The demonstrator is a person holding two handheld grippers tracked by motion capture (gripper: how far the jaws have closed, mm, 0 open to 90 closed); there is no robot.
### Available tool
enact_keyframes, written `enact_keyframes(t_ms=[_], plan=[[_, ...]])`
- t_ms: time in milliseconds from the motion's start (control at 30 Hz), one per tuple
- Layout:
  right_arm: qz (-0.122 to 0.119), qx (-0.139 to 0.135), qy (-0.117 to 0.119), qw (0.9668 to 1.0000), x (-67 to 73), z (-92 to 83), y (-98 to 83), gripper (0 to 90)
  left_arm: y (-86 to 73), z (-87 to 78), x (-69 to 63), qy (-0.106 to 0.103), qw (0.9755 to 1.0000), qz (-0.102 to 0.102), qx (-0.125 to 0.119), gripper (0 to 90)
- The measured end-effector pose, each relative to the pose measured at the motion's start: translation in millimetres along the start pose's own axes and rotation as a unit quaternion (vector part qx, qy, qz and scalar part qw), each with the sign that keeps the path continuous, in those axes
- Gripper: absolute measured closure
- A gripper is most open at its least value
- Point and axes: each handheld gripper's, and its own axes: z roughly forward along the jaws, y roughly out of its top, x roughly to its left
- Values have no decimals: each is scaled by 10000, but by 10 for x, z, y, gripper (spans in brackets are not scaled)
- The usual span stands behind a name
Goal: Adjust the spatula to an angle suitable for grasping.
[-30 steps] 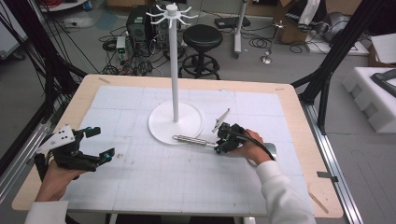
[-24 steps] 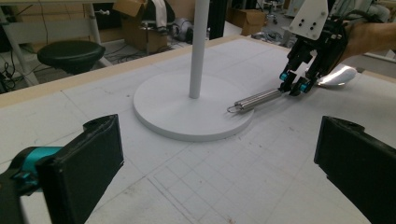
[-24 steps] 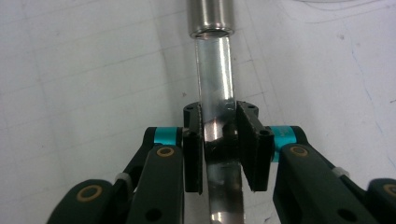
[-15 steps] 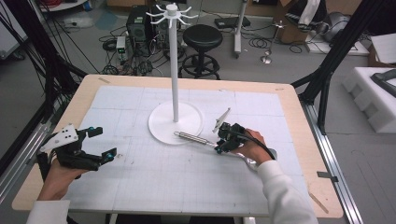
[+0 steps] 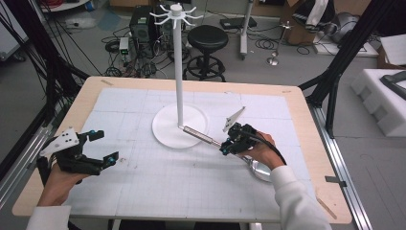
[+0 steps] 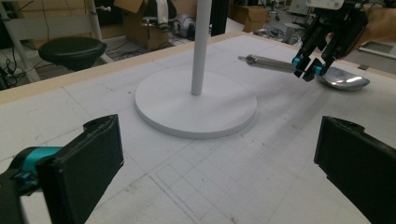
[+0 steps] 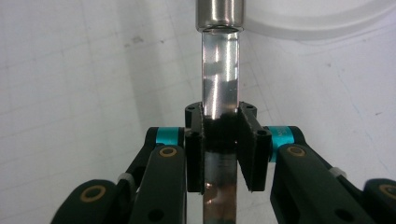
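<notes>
On the counter (image 5: pixel 143 191), the right tool (image 7: pixel 219 140) clamps a ladle (image 6: pixel 343 80) by its flat shaft beside the white stand (image 5: pixel 179 125), while the left tool (image 5: pixel 98 148) hovers agape, its view revealing the bowl.

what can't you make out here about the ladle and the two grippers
- Ladle bowl: in the high view the right hand covers most of it.
- Ladle handle tip: cut off by the top edge of the right gripper view.
- Right gripper pad contact: dark and blurred close up.
- Left gripper fingertips: cut off by the bottom edge in the left gripper view.
</notes>
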Motion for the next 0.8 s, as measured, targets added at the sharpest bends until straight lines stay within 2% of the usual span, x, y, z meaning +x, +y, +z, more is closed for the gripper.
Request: enact_keyframes(t_ms=[200, 333, 500, 533, 633, 800], plan=[[-23, -354, 55, 9994, 37, -139, 7, 745, 22, -3, -7, 16, 10000, 16, 5, 17], [-52, -488, 50, 9988, 55, -207, 14, 745, 62, -9, -19, -1, 10000, 61, 51, 17], [-172, -817, 99, 9965, 118, -350, 47, 745, 168, -12, -67, -14, 9998, 170, 88, 17], [-172, -817, 99, 9965, 118, -350, 47, 745, 168, -12, -67, -14, 9998, 170, 88, 17], [-221, -1038, 34, 9943, 160, -441, 57, 745, 235, -12, -103, -14, 9996, 231, 132, 17], [-244, -1215, 34, 9923, 215, -531, 70, 745, 298, -15, -129, -9, 9996, 252, 134, 17]])
